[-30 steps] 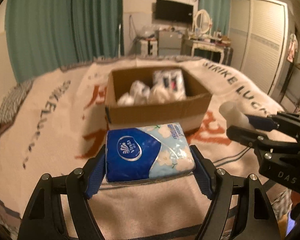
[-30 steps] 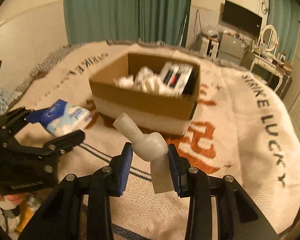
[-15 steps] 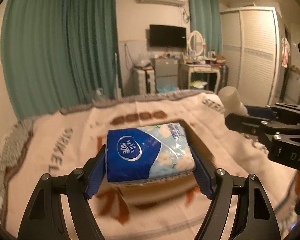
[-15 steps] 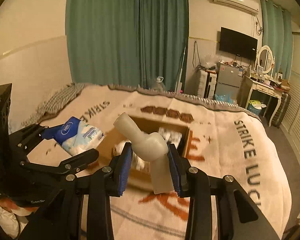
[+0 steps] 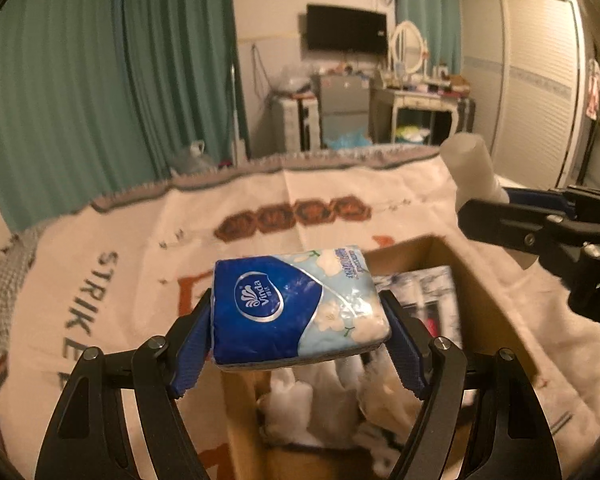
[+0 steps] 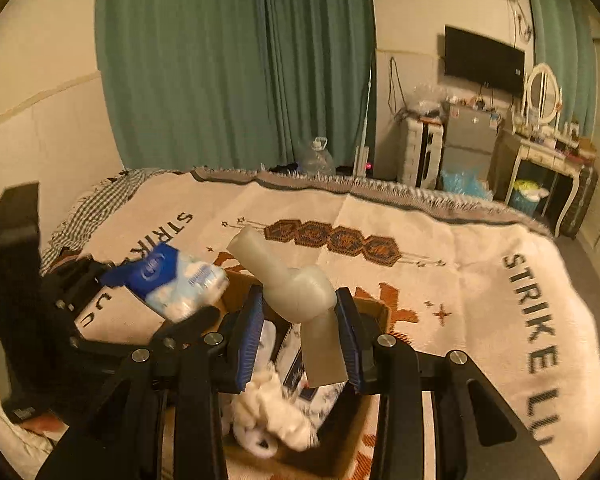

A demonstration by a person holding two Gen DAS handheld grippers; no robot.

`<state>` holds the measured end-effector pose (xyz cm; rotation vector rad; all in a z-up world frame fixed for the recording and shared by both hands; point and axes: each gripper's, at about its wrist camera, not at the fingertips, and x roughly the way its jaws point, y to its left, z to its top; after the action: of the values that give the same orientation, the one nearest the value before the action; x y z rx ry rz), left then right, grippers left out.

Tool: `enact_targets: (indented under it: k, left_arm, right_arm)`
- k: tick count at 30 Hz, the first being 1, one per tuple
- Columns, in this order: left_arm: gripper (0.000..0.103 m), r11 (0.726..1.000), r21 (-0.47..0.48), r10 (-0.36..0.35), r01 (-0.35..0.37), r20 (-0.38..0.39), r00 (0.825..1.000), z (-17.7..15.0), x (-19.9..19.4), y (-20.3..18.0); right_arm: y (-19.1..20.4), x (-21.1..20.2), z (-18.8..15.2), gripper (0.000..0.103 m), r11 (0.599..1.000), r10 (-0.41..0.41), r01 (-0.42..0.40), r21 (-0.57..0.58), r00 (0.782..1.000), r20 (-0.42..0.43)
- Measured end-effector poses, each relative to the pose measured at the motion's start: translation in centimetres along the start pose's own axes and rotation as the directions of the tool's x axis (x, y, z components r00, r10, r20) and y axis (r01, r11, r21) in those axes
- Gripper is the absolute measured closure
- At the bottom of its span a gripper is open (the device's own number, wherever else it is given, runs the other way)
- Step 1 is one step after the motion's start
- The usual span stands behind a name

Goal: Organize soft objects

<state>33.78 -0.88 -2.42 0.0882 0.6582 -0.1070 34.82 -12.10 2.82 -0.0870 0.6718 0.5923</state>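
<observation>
My left gripper [image 5: 298,322] is shut on a blue and white Vinda tissue pack [image 5: 296,308] and holds it above the near left part of an open cardboard box [image 5: 496,312]. My right gripper [image 6: 300,320] is shut on a pale grey, bent soft tube-shaped object [image 6: 296,284] and holds it above the same box [image 6: 380,314]. The box holds white soft items [image 6: 272,412] and a printed pack [image 5: 428,300]. The left gripper with the tissue pack [image 6: 172,280] shows at left in the right wrist view; the right gripper and the grey object [image 5: 470,168] show at right in the left wrist view.
The box sits on a bed covered by a cream blanket [image 6: 480,264] with "STRIKE LUCKY" lettering. Green curtains [image 6: 240,64], a wall TV [image 6: 484,60], a dresser with mirror [image 6: 544,136] and a wardrobe [image 5: 536,80] stand beyond the bed.
Both grippers rose and moved forward from in front of the box to above it, each keeping its grip. The box interior now lies below the fingers.
</observation>
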Motion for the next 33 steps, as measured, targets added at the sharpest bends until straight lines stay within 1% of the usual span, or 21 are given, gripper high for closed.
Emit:
enact_targets:
  k: [3, 5, 6, 7, 8, 9, 12, 13, 15, 16, 19, 23, 25, 26, 28, 30, 31, 33]
  left_arm:
    - [0.026, 1.0, 0.016, 0.002, -0.002, -0.005, 1.0, -0.3, 1.9, -0.1]
    - [0.024, 1.0, 0.015, -0.021, 0.021, -0.008, 1.0, -0.4, 2.0, -0.1]
    - [0.021, 1.0, 0.013, -0.025, 0.025, -0.016, 1.0, -0.3, 2.0, 0.0]
    - [0.012, 1.0, 0.013, -0.009, 0.009, -0.019, 1.0, -0.2, 1.9, 0.1]
    - [0.011, 1.0, 0.012, 0.019, -0.019, -0.007, 1.0, -0.2, 1.7, 0.1]
    - [0.011, 0.999, 0.014, 0.031, -0.031, 0.004, 1.0, -0.2, 1.4, 0.2]
    - [0.011, 0.999, 0.026, 0.041, -0.041, 0.002, 0.999, -0.3, 1.2, 0.2]
    - [0.011, 0.998, 0.024, 0.056, -0.056, 0.009, 0.998, -0.4, 0.9, 0.3]
    - [0.011, 0.998, 0.026, 0.057, -0.057, 0.015, 0.998, -0.4, 0.6, 0.4]
    - [0.011, 0.998, 0.03, 0.051, -0.052, 0.02, 0.999, -0.6, 0.1, 0.3]
    - [0.011, 0.998, 0.033, 0.059, -0.06, 0.041, 0.997, -0.9, -1.3, 0.4]
    - [0.011, 0.997, 0.018, 0.078, -0.079, 0.056, 0.995, -1.1, -3.3, 0.8]
    - [0.011, 0.997, 0.005, 0.078, -0.078, 0.073, 0.994, -0.9, -5.1, 0.9]
    - [0.011, 0.996, 0.002, 0.091, -0.092, 0.098, 0.991, -0.7, -6.5, 0.8]
    - [0.011, 0.993, 0.006, 0.119, -0.122, 0.154, 0.981, -0.2, -9.4, 0.4]
    - [0.011, 0.99, 0.004, 0.134, -0.139, 0.223, 0.966, 0.5, -13.2, -0.1]
    - [0.011, 0.99, 0.0, 0.135, -0.139, 0.251, 0.959, 0.8, -14.8, -0.2]
    - [0.011, 0.99, -0.016, 0.136, -0.138, 0.316, 0.939, 1.3, -18.4, -0.3]
  right_arm:
    - [-0.9, 2.6, -0.1, 0.068, 1.0, 0.008, -0.008, 0.016, 1.0, -0.026]
    - [-1.2, 3.8, -0.2, 0.068, 1.0, 0.007, -0.006, 0.019, 0.999, -0.039]
    - [-1.3, 4.3, -0.3, 0.068, 1.0, 0.004, -0.003, 0.016, 0.999, -0.044]
    - [-1.3, 4.5, -0.5, 0.068, 1.0, 0.003, -0.002, 0.014, 0.999, -0.046]
    - [-1.4, 4.8, -0.5, 0.068, 1.0, 0.004, -0.003, 0.015, 0.999, -0.046]
    - [-1.5, 5.1, -0.5, 0.068, 1.0, 0.009, -0.008, 0.018, 0.999, -0.048]
    - [-1.6, 5.7, -0.4, 0.067, 0.999, 0.018, -0.017, 0.028, 0.998, -0.054]
    - [-1.5, 5.8, -0.3, 0.066, 0.999, 0.022, -0.02, 0.029, 0.998, -0.056]
    - [-1.1, 5.8, -0.1, 0.064, 0.999, 0.037, -0.036, 0.029, 0.998, -0.054]
    - [-0.8, 5.8, 0.1, 0.062, 0.999, 0.048, -0.046, 0.027, 0.997, -0.056]
    - [-0.3, 5.4, 0.5, 0.041, 0.999, 0.041, -0.04, 0.034, 0.998, -0.046]
    - [-0.5, 2.8, 1.0, 0.04, 0.998, 0.002, 0.0, 0.065, 1.0, -0.023]
    - [-0.4, 0.5, 1.3, 0.04, 0.998, -0.024, 0.024, 0.058, 1.0, -0.002]
    - [-0.3, -0.9, 1.4, 0.04, 0.998, -0.034, 0.033, 0.057, 0.999, 0.01]
    - [-0.1, -3.3, 1.7, 0.04, 0.997, -0.048, 0.047, 0.057, 0.998, 0.032]
    - [0.3, -6.7, 2.0, 0.04, 0.996, -0.068, 0.065, 0.056, 0.996, 0.066]
    - [0.6, -8.4, 2.2, 0.04, 0.996, -0.073, 0.068, 0.054, 0.994, 0.085]
    - [1.6, -12.7, 2.4, 0.04, 0.996, -0.078, 0.072, 0.048, 0.987, 0.139]
